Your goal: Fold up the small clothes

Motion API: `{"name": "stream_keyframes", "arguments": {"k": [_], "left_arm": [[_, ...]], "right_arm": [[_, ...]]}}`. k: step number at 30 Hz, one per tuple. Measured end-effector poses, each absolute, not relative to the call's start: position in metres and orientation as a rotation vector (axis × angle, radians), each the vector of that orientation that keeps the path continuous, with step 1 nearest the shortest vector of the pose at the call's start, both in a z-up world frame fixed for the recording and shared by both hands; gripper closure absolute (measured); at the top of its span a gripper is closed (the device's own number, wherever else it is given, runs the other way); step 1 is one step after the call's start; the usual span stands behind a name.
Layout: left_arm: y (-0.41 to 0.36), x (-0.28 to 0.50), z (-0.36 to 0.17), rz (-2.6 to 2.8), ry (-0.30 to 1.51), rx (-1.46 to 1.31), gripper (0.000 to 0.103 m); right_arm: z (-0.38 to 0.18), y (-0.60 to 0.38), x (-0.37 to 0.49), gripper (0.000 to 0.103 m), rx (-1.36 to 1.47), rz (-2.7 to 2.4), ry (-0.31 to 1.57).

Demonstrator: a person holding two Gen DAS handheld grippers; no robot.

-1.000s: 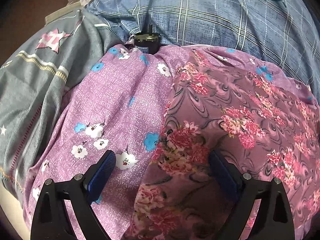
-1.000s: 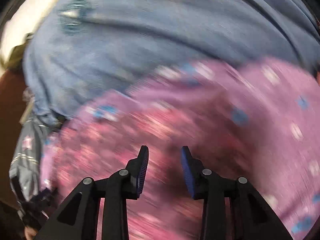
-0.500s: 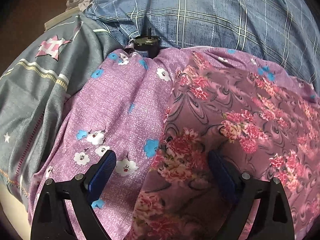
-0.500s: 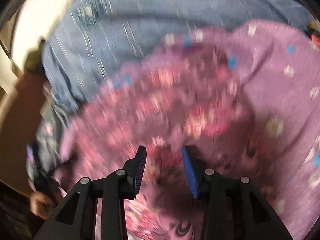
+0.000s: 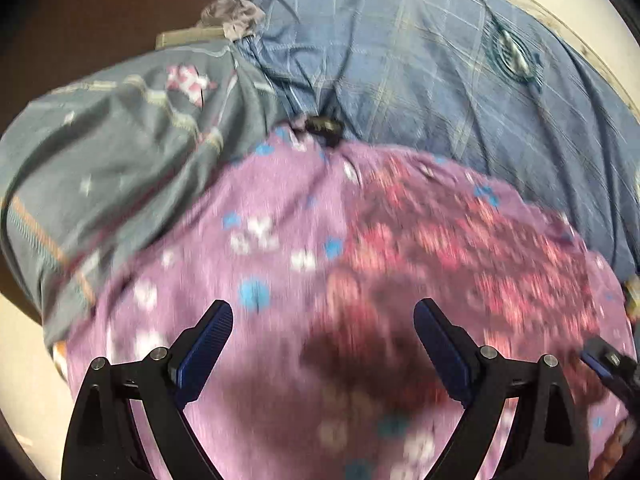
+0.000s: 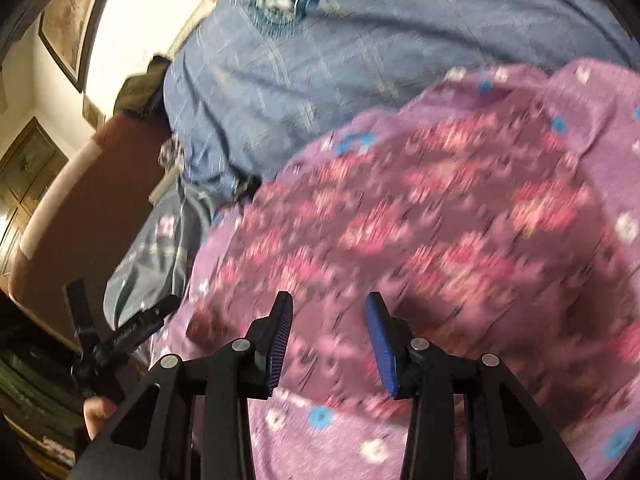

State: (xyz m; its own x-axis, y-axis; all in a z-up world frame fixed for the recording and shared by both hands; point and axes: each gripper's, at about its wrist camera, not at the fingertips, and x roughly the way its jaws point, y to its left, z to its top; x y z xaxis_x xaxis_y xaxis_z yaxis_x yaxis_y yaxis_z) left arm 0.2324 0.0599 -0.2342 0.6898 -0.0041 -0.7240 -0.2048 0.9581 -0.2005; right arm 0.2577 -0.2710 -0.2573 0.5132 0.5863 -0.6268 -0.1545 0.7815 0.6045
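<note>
A mauve garment with pink roses (image 5: pixel 480 248) (image 6: pixel 400 216) lies on a lilac cloth with white and blue flowers (image 5: pixel 260 248) (image 6: pixel 600 152), both spread over the bed. My left gripper (image 5: pixel 324 340) hovers above where the two fabrics meet, its jaws wide open with nothing between them. My right gripper (image 6: pixel 330 340) hangs over the near edge of the rose garment, partly open and holding nothing. Each gripper shows in the other's view: the right gripper (image 5: pixel 608 364) at the far right edge, the left gripper (image 6: pixel 120 332) at lower left with a hand (image 6: pixel 96 412) behind it. Both views are blurred.
A blue plaid cover (image 5: pixel 420 80) (image 6: pixel 340 60) fills the back of the bed. A grey-blue garment with a pink star (image 5: pixel 120 140) lies at the left, a small black object (image 5: pixel 324 126) beside it. A framed picture (image 6: pixel 64 28) and a wooden cupboard (image 6: pixel 24 160) stand beyond.
Both grippers have drawn back from the cloth, so more of the bed shows. The left gripper rose off the rose garment, still open. The right gripper's jaws stand slightly wider apart.
</note>
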Motion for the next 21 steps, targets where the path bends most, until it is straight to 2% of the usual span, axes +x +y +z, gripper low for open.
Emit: {"name": "stream_keyframes", "arguments": {"k": [3,4,5,7,10,13,15,18,21], "left_arm": [[0.058,0.216,-0.244,0.064,0.862,-0.279,0.019],[0.063,0.213,-0.246,0.062,0.875,-0.3,0.03],[0.069,0.211,-0.246,0.062,0.877,-0.323,0.036],[0.081,0.205,-0.243,0.057,0.85,-0.372,0.04],[0.091,0.199,-0.239,0.015,0.809,-0.401,0.04],[0.096,0.199,-0.243,-0.086,0.814,-0.466,0.037],[0.1,0.205,-0.251,-0.151,0.851,-0.537,0.036],[0.11,0.211,-0.26,-0.206,0.882,-0.662,0.036],[0.119,0.215,-0.258,-0.208,0.84,-0.71,0.036]], "right_arm": [[-0.286,-0.261,0.256,0.065,0.494,0.421,1.071],[-0.289,-0.264,0.253,0.066,0.513,0.422,1.073],[-0.285,-0.271,0.247,0.066,0.558,0.426,1.053],[-0.277,-0.285,0.236,0.06,0.608,0.429,1.007],[-0.268,-0.314,0.212,0.043,0.706,0.422,0.919],[-0.272,-0.346,0.196,0.04,0.858,0.417,0.876],[-0.285,-0.365,0.19,0.033,0.986,0.408,0.871],[-0.303,-0.381,0.189,0.032,1.101,0.374,0.889],[-0.315,-0.382,0.194,0.032,1.137,0.346,0.912]]}}
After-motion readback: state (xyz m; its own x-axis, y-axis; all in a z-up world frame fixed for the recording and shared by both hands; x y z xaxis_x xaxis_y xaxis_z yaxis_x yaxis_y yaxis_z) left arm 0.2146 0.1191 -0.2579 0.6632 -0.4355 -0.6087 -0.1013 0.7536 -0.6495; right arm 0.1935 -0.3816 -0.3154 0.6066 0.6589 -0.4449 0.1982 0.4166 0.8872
